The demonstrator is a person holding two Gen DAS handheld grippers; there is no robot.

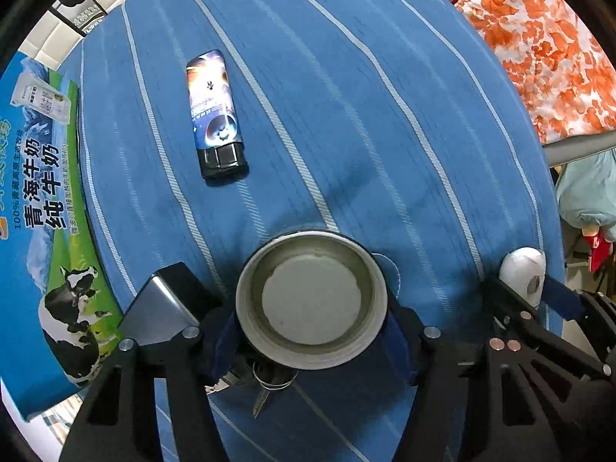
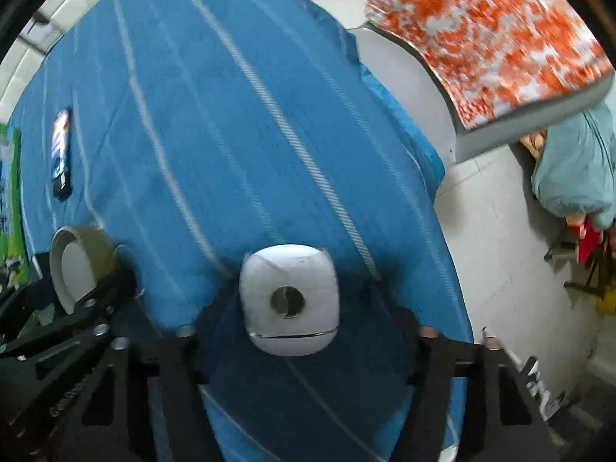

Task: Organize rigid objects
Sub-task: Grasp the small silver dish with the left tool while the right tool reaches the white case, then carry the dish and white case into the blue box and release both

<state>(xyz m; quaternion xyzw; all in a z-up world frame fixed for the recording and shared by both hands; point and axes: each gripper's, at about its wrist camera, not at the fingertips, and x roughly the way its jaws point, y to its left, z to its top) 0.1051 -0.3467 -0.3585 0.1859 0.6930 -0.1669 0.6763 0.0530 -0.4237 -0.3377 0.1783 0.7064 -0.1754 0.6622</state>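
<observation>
Tape roll (image 1: 312, 300) sitting pinched in the left gripper (image 1: 312, 333), pads pressing on both flanks, open core facing the camera, probably hanging just above the keys (image 1: 265, 389) and the blue striped cloth (image 1: 365, 115). White rounded block (image 2: 288, 300) with a round metal socket in its face looking clamped in the right gripper (image 2: 292, 317), near the cloth's right edge; grip read from the left wrist view, contact not crisp in its own.

Milk carton (image 1: 42, 200) lying along the cloth's left edge, beside the left gripper and well apart from the right one. Likely drop-off, so probably calling for a leftward swing, left hand being much the nearer.

Lighter (image 1: 215, 115) lying flat ahead and left of the tape roll, long axis running toward the far edge, black cap end pointing back at the tongs. Grey flat box (image 1: 158, 308) resting just left of the left finger.
</observation>
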